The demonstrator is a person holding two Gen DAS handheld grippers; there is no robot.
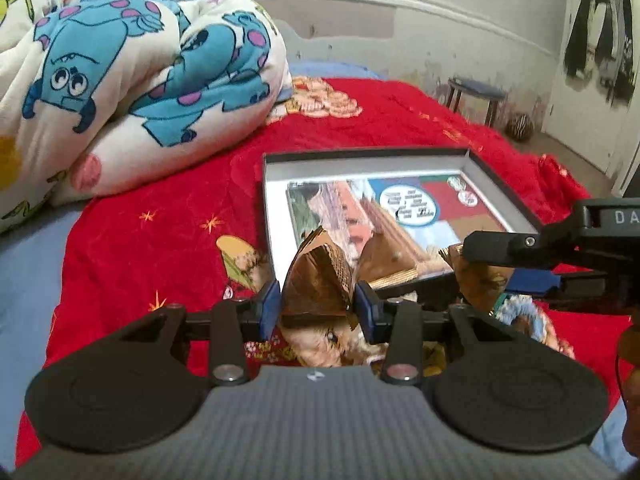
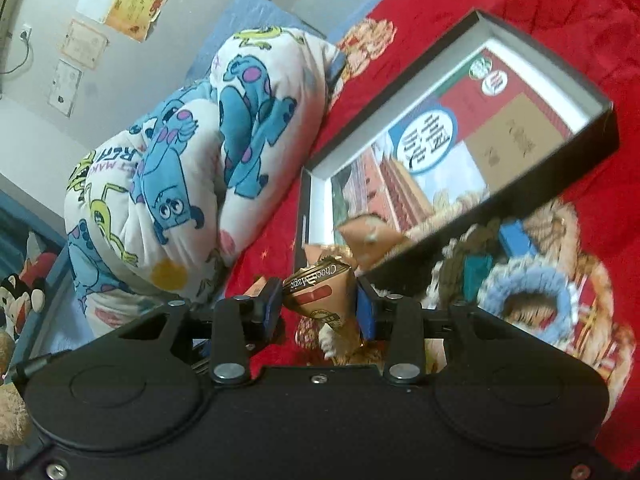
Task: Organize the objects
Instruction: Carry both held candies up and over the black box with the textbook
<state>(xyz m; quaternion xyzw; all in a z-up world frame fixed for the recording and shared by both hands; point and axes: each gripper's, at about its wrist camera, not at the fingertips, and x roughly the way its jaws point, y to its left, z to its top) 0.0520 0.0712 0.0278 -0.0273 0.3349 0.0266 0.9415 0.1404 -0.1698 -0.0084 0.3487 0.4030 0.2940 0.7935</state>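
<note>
A shallow black box [image 1: 504,188] with a white inside lies open on the red blanket [image 1: 168,216]; a colourful booklet [image 1: 400,208] lies flat in it. My left gripper [image 1: 318,306] is shut on a brown snack packet [image 1: 316,288] just before the box's near edge. My right gripper [image 2: 320,304] is shut on a brown "Choco Magic" packet [image 2: 320,292] by the box's [image 2: 600,128] near corner. It shows at the right of the left wrist view [image 1: 508,256]. Another brown packet [image 2: 368,236] lies inside the box.
A folded monster-print quilt [image 1: 120,80] lies on the bed to the left of the box. A stool [image 1: 476,96] and a striped ball [image 1: 520,128] stand on the floor beyond the bed. Plush toys [image 2: 24,292] sit at the left.
</note>
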